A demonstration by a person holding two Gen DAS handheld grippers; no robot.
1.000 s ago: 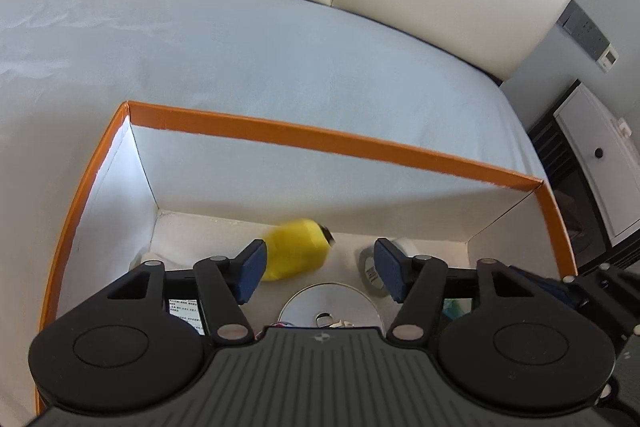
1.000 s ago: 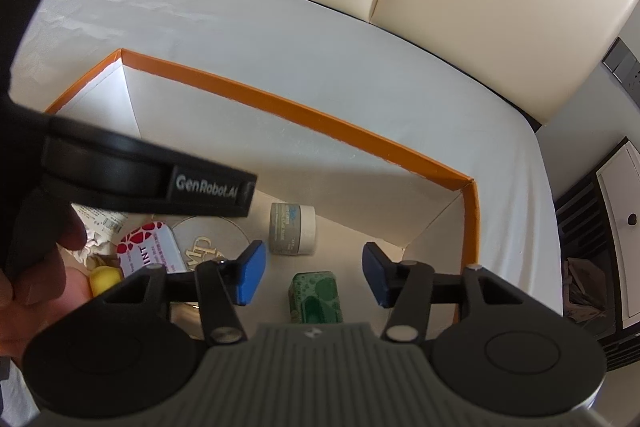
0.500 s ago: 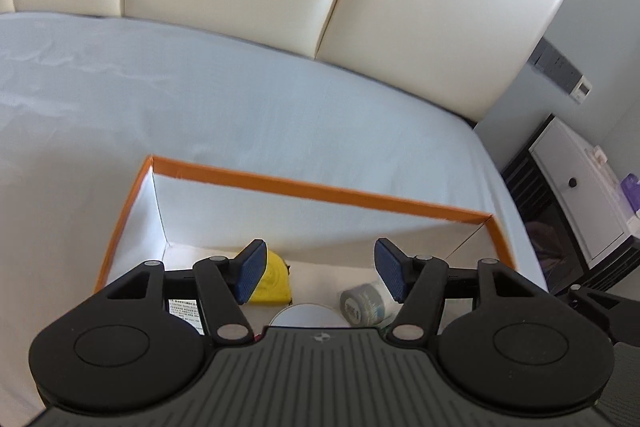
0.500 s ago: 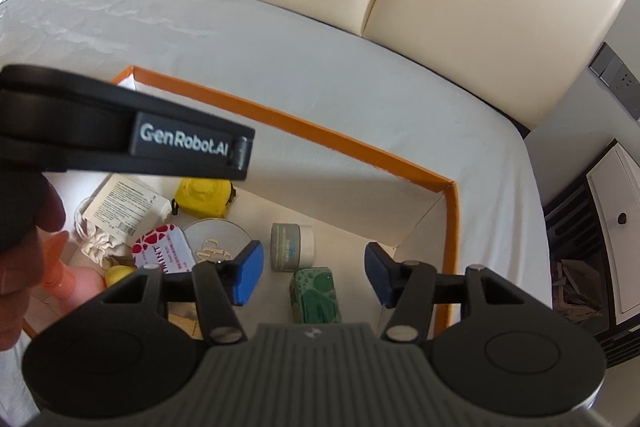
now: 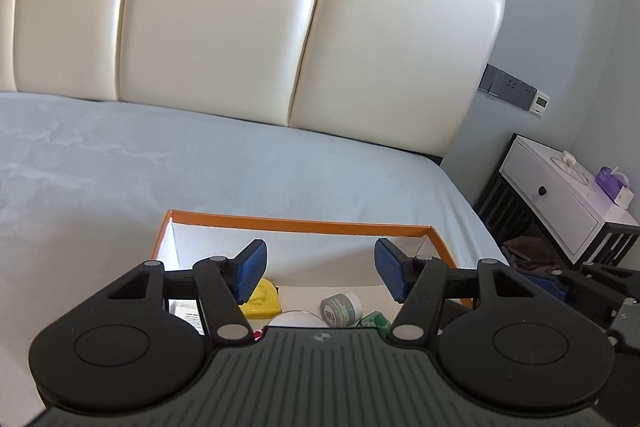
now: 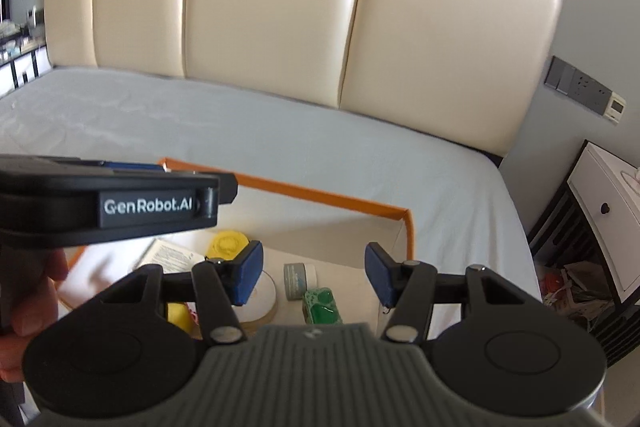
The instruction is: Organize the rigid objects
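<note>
Both grippers apart, empty: left gripper point(image 5: 318, 269), right gripper point(image 6: 313, 277) above orange-rimmed box point(image 6: 320, 194) on bed point(image 5: 200, 167). Inside box: yellow tape measure point(image 6: 228, 245), grey jar point(image 6: 299, 279), green tin point(image 6: 322, 307). Risk: grippers crowded side by side, likely clash on descent; jar on its side may roll off pads.

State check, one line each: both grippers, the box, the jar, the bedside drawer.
left gripper: open, nothing between the pads
right gripper: open, holding nothing
orange-rimmed box: lidless, on the bed, items inside
grey jar: lid on, lying on its side in the box
nightstand drawer: shut
</note>
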